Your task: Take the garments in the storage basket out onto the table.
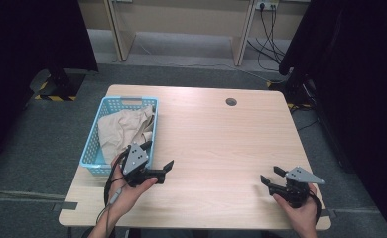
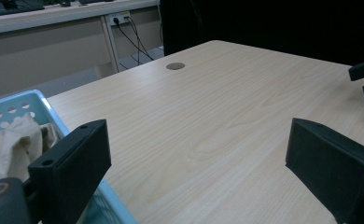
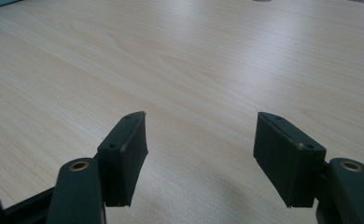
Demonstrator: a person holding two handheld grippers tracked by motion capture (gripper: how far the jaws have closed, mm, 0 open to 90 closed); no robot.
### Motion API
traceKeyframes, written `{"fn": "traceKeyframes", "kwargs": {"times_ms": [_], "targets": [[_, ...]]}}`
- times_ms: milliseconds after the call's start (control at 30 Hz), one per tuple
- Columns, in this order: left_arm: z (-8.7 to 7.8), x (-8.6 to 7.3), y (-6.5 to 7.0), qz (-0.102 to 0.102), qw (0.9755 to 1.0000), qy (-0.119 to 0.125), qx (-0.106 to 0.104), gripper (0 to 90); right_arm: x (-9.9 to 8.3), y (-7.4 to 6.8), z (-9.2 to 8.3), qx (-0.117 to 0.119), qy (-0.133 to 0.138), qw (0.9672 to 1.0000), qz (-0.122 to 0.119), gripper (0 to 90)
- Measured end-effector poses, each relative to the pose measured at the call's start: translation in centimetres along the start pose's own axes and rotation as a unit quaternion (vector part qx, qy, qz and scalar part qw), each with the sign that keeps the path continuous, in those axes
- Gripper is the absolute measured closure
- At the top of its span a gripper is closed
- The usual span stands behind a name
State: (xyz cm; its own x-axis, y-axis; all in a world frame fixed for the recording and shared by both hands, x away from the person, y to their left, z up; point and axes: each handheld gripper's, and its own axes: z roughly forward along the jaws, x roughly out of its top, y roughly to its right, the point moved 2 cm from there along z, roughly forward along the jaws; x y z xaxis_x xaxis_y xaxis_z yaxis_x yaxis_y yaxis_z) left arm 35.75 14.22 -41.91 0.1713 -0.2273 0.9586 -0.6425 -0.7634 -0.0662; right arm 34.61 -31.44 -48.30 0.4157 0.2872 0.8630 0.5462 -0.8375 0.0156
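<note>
The beige cloth [image 1: 127, 129] lies bunched inside the blue basket [image 1: 93, 148] (left edge of the worktop [image 1: 221, 148]). The left gripper [image 1: 158, 154] hovers just beside the basket, fingers wide, holding nothing; the right gripper [image 1: 272, 174], well apart from the basket, is likewise wide and empty.

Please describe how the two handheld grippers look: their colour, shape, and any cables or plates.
The left black two-jaw gripper and the right black two-jaw gripper each carry a grey three-cornered plate with small holes. Their jaws are flat, blocky pads. A thin cable with a grey connector trails from the left one.
</note>
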Motion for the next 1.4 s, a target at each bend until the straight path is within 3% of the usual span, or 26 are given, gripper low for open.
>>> {"fn": "traceKeyframes", "kwargs": {"times_ms": [1000, 1133, 1233, 1400], "targets": [[1.3, 1.2, -6.0, -0.010, 0.9984, -0.037, 0.042, 7.1, 0.0, 0.0, -0.1, -0.003, 0.004, 1.0000, 0.000, 35.2], [1.5, 1.4, -6.7, -0.033, 0.9975, -0.051, 0.038, 7.1, 0.0, 0.0, -0.1, -0.003, 0.005, 1.0000, 0.001, 35.2], [1.2, 2.1, -6.8, -0.048, 0.9981, -0.030, 0.026, 7.7, 0.0, 0.0, -0.1, -0.003, 0.004, 1.0000, 0.000, 35.2], [0.9, 3.1, -7.4, -0.036, 0.9982, -0.024, 0.042, 7.7, -0.1, 0.0, -0.1, -0.003, 0.004, 1.0000, 0.002, 35.2]]}}
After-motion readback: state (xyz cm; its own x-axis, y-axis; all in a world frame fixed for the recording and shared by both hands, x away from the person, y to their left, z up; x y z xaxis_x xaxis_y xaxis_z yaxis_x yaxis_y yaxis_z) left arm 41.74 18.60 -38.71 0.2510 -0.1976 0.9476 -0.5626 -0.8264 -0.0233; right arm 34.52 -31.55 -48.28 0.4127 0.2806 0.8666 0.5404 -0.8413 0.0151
